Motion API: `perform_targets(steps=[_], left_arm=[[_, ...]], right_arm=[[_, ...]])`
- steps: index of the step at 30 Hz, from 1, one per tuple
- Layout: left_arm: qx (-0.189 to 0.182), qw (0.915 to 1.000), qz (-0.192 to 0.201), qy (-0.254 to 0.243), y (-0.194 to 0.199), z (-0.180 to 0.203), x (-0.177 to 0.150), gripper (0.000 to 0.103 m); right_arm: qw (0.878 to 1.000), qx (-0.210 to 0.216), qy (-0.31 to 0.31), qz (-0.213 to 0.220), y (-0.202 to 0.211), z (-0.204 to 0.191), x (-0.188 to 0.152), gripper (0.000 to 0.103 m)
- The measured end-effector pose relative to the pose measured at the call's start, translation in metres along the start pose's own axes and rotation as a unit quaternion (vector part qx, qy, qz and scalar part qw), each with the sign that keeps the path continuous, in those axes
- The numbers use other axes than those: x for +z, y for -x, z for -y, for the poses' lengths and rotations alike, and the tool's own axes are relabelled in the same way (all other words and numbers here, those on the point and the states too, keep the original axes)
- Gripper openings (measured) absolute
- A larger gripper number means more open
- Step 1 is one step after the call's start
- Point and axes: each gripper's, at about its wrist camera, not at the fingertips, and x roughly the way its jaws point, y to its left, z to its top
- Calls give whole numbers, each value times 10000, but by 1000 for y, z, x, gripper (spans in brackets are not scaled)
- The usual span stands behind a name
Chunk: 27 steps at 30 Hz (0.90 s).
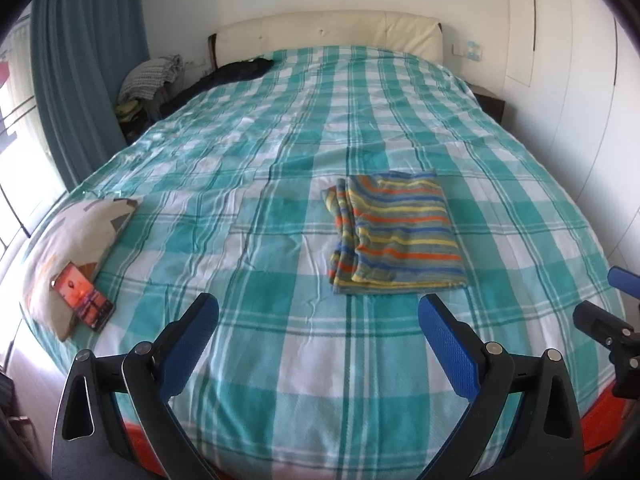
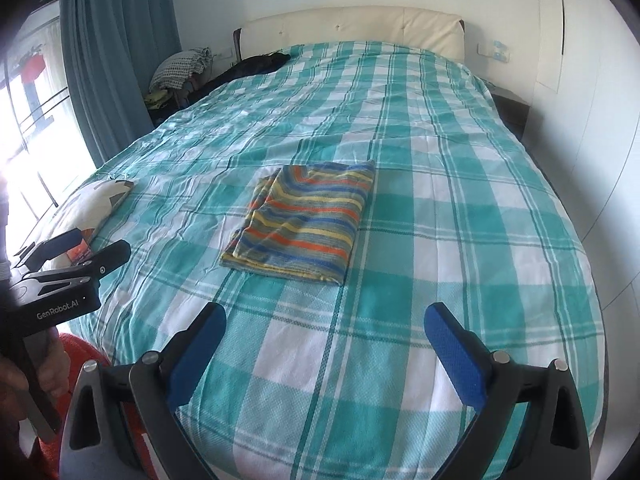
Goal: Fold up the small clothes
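At the far left, a teal curtain hangs beside a bright window. Below it, near the left edge of the bed, a pale cushion with grey and tan patches lies on the cover, and a smartphone with a lit orange-red screen rests on the cushion's near end. Further back on that side, a checked grey-and-white cloth bundle sits on a dark bedside stand, and a black garment lies crumpled at the head of the bed just in front of the cream padded headboard.

The teal-and-white plaid bedspread covers the whole bed. The left gripper hangs over its near edge with its blue-padded fingers spread wide and nothing between them but bare bedspread. In the right wrist view its black body shows at the left edge, gripped by a hand.

The folded small garment with orange, blue, yellow and grey stripes lies flat on the bedspread around the middle of the bed, a neat rectangle with its layered edges stacked along the left side. It is apart from both grippers, beyond their fingertips.

The right gripper also hovers over the near part of the bed, its jaws wide apart and empty, the striped garment ahead of it and slightly to the left. At the far right stand white wardrobe doors and a dark bedside table.
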Motion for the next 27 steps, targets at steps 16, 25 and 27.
perform_targets(steps=[16,25,27], left_arm=[[273,9982,-516,-145,63,8,-24,103],[301,9985,-440,-158,70,11,-23,103],[307,9984,-457,-156,69,12,-23,103]], right_arm=[[9990,-141,342,-234,60,-33,-20,103],[9986,-184,449,-195,74,-43,-18,102],[9984,-229,472,-203,73,-43,-18,102]])
